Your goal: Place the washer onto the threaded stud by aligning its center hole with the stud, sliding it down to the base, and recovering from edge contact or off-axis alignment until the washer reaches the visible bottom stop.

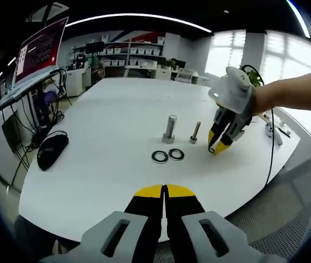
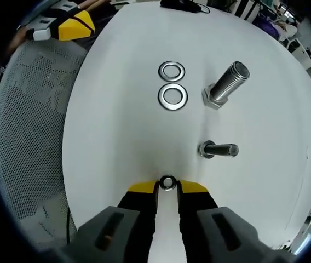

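Note:
Between the yellow tips of my right gripper (image 2: pixel 168 187) sits a small metal washer (image 2: pixel 168 182), pinched just above the white table (image 2: pixel 117 142). The thin threaded stud (image 2: pixel 218 149) stands a short way ahead and to the right of it, the thick stud (image 2: pixel 226 85) farther on. In the left gripper view the right gripper (image 1: pixel 217 146), held by a hand, hovers just right of the thin stud (image 1: pixel 195 132) and the thick stud (image 1: pixel 170 129). My left gripper (image 1: pixel 165 191) is shut on nothing, back near the table's edge.
Two larger washers (image 2: pixel 172 70) (image 2: pixel 172 96) lie flat side by side in front of the studs. A black mouse (image 1: pixel 51 149) rests at the table's left, a laptop (image 1: pixel 38 52) beyond it. A grey mesh chair (image 2: pixel 29 137) stands beside the table edge.

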{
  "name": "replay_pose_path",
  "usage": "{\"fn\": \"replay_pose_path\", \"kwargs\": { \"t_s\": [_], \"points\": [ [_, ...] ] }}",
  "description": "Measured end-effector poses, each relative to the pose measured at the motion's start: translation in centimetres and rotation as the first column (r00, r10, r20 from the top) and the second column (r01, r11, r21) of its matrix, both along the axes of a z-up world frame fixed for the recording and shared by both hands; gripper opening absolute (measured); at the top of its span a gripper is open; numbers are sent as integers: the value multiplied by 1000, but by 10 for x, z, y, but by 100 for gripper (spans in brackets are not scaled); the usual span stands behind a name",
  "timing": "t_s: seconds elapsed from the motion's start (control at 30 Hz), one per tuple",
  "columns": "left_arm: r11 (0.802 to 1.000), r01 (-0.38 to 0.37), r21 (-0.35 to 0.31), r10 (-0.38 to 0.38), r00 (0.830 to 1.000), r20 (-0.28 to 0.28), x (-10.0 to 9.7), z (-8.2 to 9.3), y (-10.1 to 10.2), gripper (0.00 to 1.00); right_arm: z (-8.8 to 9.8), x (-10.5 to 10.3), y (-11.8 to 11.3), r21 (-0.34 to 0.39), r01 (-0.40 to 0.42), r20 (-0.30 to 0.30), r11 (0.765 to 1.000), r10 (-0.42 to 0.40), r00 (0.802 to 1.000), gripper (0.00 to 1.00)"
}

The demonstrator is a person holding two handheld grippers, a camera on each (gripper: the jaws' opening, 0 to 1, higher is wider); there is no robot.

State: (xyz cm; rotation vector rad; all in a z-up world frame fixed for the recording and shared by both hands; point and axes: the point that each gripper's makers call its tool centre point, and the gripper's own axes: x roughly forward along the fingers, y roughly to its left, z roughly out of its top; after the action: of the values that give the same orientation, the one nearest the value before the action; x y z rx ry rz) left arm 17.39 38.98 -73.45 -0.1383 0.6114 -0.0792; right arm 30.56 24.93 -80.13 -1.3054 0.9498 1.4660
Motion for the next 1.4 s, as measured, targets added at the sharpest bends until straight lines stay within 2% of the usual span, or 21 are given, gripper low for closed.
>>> {"fn": "replay_pose_path", "kwargs": {
  "t_s": [0.2,0.63,0.87,1.1,1.23,1.33,1.4],
  "points": [
    [1000,-1,-1,1,1000,4,0,1,0,0,0,0,0,-6,-5,21,1000,5,1000,16],
    [1000,1,6,-1,1000,3,0,1,0,0,0,1,1,29,17,25,999,-18,1000,14],
    [1000,4,12,-4,1000,3,0,1,1,0,2,3,-1,107,90,-28,990,-88,996,14],
    [1000,4,13,-4,1000,2,0,1,1,0,1,3,0,108,126,-44,986,-122,992,16],
    [1000,2,12,-2,1000,4,0,1,1,0,2,8,1,115,119,-13,986,-118,993,23],
    [1000,0,11,0,1000,5,0,1,1,0,2,5,0,116,142,-53,983,-136,989,21],
    [1000,-1,11,1,1000,2,0,1,1,0,2,6,0,119,138,-51,983,-133,990,21]
  ]
}}
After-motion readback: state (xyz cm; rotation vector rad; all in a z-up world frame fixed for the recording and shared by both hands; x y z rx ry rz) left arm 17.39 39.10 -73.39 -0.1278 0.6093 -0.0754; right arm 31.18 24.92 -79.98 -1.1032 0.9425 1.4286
